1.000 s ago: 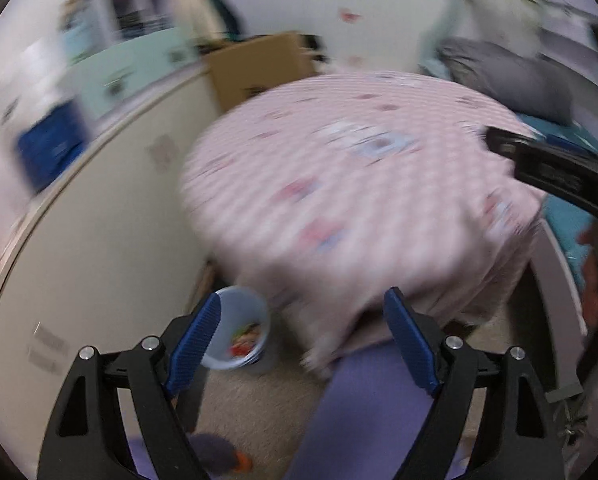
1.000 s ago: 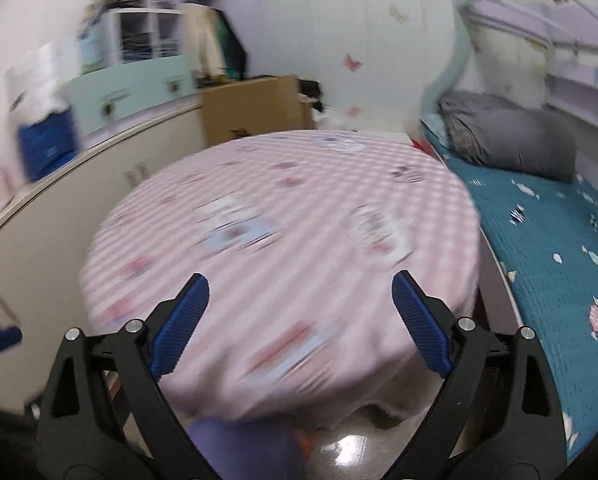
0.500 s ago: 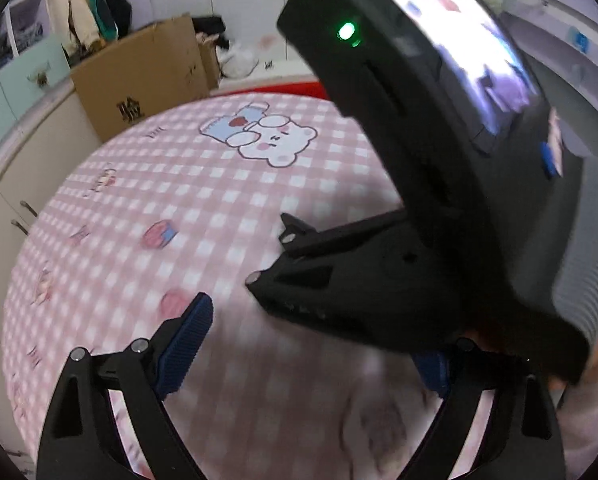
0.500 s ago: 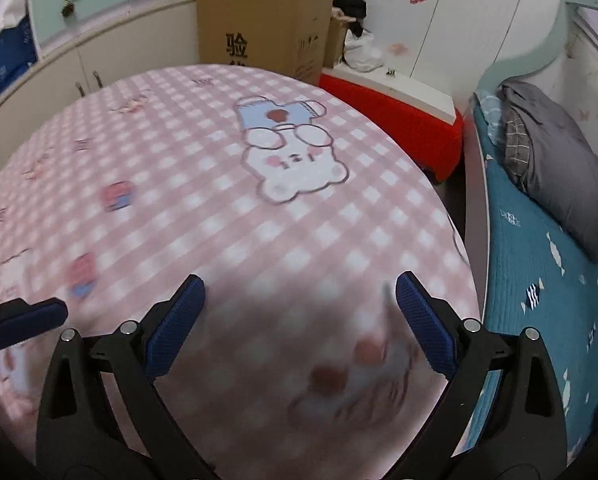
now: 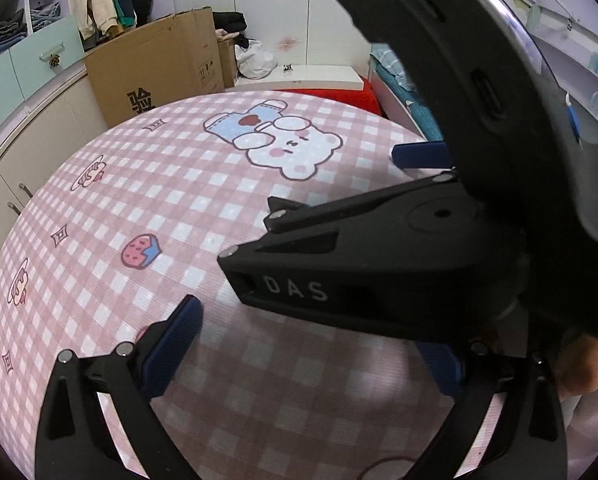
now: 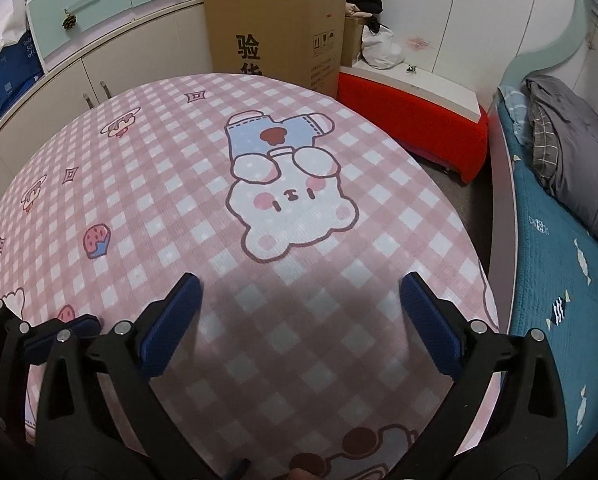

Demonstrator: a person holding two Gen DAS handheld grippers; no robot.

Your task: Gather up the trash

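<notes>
Two grippers hang over a round table w/ pink checked cloth (image 6: 147, 184). Right gripper (image 6: 301, 320): jaws spread wide, nothing between them, above the near edge of the tabletop, just short of the bear print (image 6: 287, 196). Left gripper (image 5: 311, 350): jaws also wide apart, empty; its right finger is mostly hidden behind the right gripper's body, which crosses in front of it. No trash shows on the tabletop in either view. Cardboard box (image 6: 275, 28) stands past the far edge; bed w/ teal cover (image 6: 555, 264) along the right edge.
</notes>
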